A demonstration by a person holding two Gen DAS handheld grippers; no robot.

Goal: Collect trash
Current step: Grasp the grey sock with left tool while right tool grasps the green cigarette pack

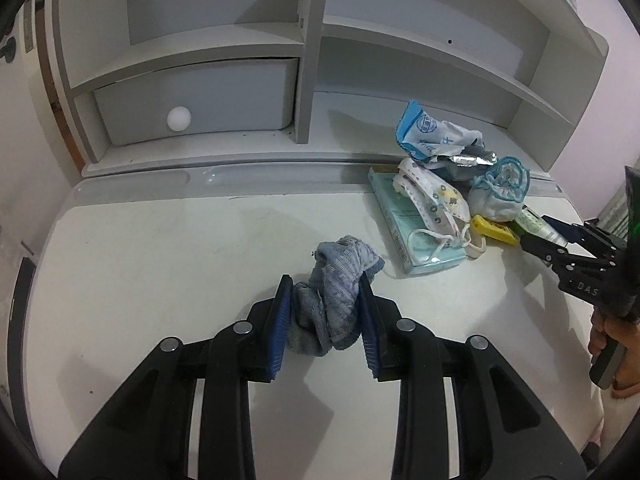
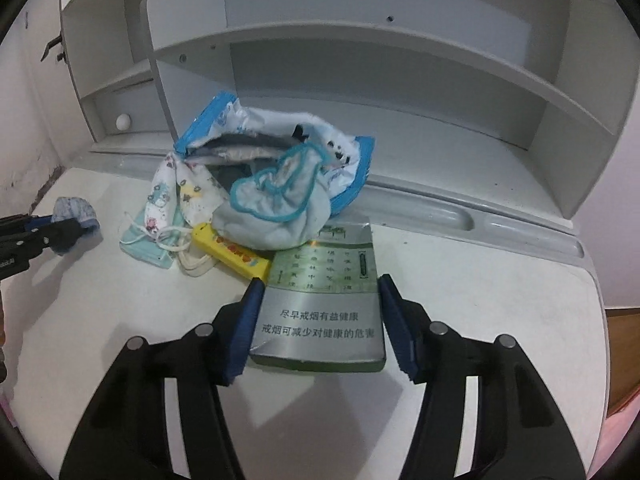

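The white desk with its shelf unit carries all the clutter; no bin or bag shows in either view, so by my reading nothing has been collected yet and the work is at its first pickups. Largest of the pile at the desk's back edge is the torn blue-and-white wrapper, with a pale blue-trimmed cloth slumped against it, face masks beside that, and a small yellow item lying in front. The cigarette pack lies flat between the pads of the right gripper; the left pad touches its edge, the right pad seems a hair apart, so the pack is bracketed but not yet clamped. The left gripper is clenched on a crumpled blue-grey cloth, well apart from the pile. Everything else awaits removal.
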